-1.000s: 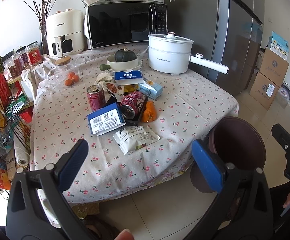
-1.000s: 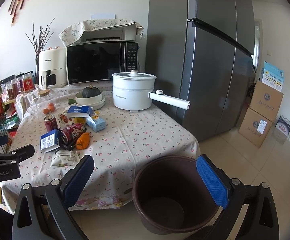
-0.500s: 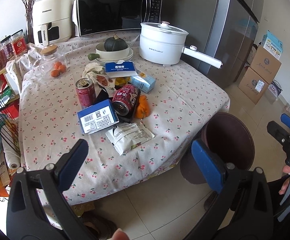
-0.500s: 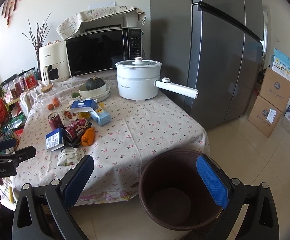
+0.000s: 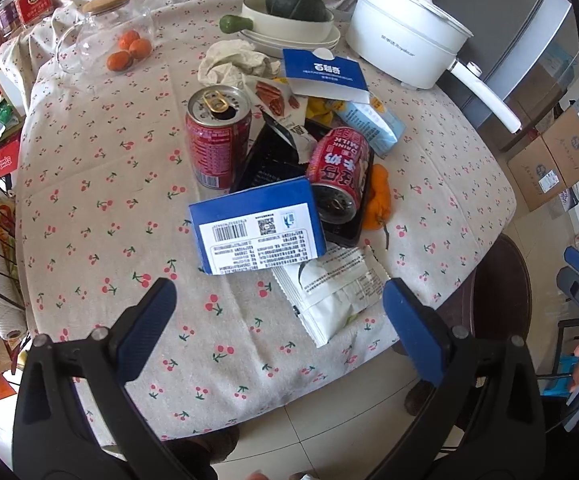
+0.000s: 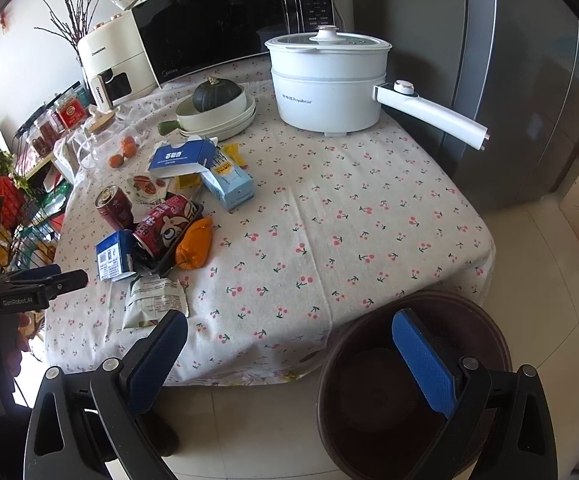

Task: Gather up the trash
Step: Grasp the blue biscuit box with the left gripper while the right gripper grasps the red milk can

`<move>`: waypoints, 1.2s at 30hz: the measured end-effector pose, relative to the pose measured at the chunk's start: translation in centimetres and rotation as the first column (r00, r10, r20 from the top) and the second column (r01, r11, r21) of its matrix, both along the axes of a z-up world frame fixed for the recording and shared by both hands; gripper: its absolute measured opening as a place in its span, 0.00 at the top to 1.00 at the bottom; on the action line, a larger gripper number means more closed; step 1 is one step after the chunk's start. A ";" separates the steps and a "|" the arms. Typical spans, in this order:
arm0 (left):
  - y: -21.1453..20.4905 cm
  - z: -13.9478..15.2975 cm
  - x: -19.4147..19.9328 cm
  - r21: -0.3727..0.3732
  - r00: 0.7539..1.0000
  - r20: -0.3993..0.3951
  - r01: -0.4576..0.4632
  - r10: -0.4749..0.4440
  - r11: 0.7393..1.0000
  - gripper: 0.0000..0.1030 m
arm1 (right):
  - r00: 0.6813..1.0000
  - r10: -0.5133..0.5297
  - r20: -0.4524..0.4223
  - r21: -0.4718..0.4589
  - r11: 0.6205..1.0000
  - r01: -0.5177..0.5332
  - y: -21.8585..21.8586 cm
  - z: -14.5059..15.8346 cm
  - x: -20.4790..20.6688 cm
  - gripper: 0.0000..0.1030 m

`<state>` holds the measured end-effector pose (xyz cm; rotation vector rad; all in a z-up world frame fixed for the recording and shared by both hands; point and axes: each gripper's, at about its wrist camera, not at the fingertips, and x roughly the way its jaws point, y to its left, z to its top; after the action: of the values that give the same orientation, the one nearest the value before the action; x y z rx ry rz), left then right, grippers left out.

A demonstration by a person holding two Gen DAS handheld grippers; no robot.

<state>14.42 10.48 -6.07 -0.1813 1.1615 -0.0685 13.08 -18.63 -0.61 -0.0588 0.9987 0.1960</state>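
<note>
In the left wrist view, the left gripper point(image 5: 279, 312) had come in low over the near edge of the cloth-covered surface point(image 5: 89, 184) since a second earlier, when it hung back with the whole spread in sight; now the heap of litter filled the frame just ahead of its blue-padded fingers point(image 5: 145, 320), which stood spread wide and pinched nothing. Between the two fingertips, and a little beyond them, lay the white crinkled foil snack packet point(image 5: 329, 292), nearest of all; past it sat the blue-and-white cardboard box with a barcode label point(image 5: 257, 232), partly over the packet, then the red drink can lying on its side point(image 5: 341, 172) in a black plastic tray point(image 5: 273, 160), an orange peel point(image 5: 379, 200) off toward the right finger, and the upright opened red can point(image 5: 217, 136) toward the left one. That advance suggested the packet or the box would be the first pick, though nothing was touched yet. In the right wrist view, the right gripper point(image 6: 289, 356) had also drawn closer and tipped downward over the same span, its fingers equally spread and empty. The round dark brown plastic bin point(image 6: 369, 344) stood on the floor against the surface's near corner, under and behind the right finger, its mouth open and apparently bare inside. The litter lay well off beyond the left finger, with the left gripper visible at that edge. So collection appeared not yet begun, with the bin placed ready to receive.
</note>
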 end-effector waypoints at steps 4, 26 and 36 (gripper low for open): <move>0.8 -2.4 2.7 -0.037 0.998 -0.047 -0.031 0.029 0.999 0.01 | 0.995 0.022 -0.092 0.026 0.999 -0.020 0.2 -2.1 1.9 0.00; 2.2 -3.6 4.0 -0.066 0.996 -0.075 -0.056 0.051 0.996 0.07 | 0.987 0.044 -0.157 -0.015 0.999 -0.047 4.0 -4.7 5.1 0.00; 3.7 -0.7 1.0 0.114 0.999 0.037 0.022 -0.027 0.993 0.07 | 0.960 0.232 -0.159 -0.020 0.971 -0.238 11.9 -5.0 7.8 0.00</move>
<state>15.43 14.14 -6.74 -0.0646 1.1257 -0.0271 20.91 -6.76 -5.65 -0.2017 1.1508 0.4039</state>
